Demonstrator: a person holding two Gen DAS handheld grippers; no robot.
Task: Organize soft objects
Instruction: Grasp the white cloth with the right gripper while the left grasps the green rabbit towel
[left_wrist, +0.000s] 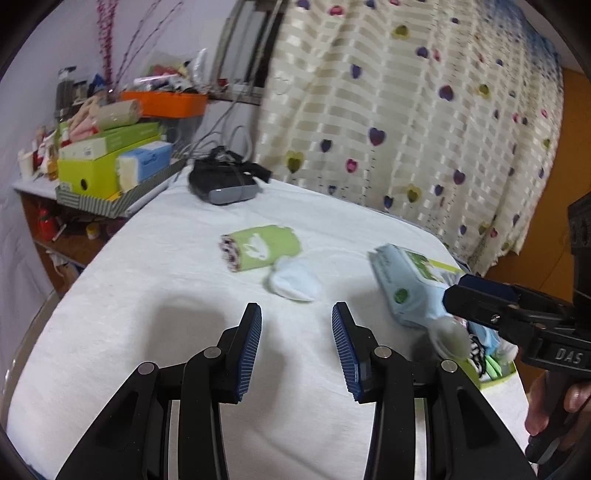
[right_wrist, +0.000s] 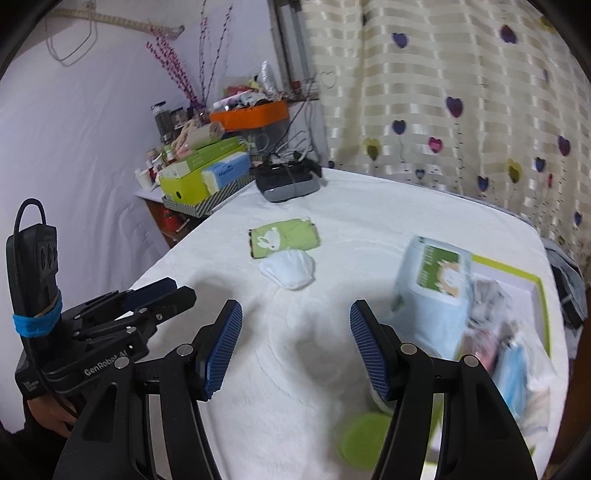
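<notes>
Pale-blue wipes pack (right_wrist: 430, 291) sits tipped on the edge of the green-rimmed tray (right_wrist: 539, 291), just right of the right tongs (right_wrist: 295, 349), which are spread wide with nothing in them. Left tongs (left_wrist: 296, 350) are released too. Green rabbit cloth (left_wrist: 264, 246) and white sock (left_wrist: 293, 281) lie left of the pack on the white bench (left_wrist: 147, 280).

My left gripper (left_wrist: 296, 347) hovers low, jaws spread wide, nothing between them. My right gripper (right_wrist: 295, 354) likewise: jaws wide apart, nothing held.
</notes>
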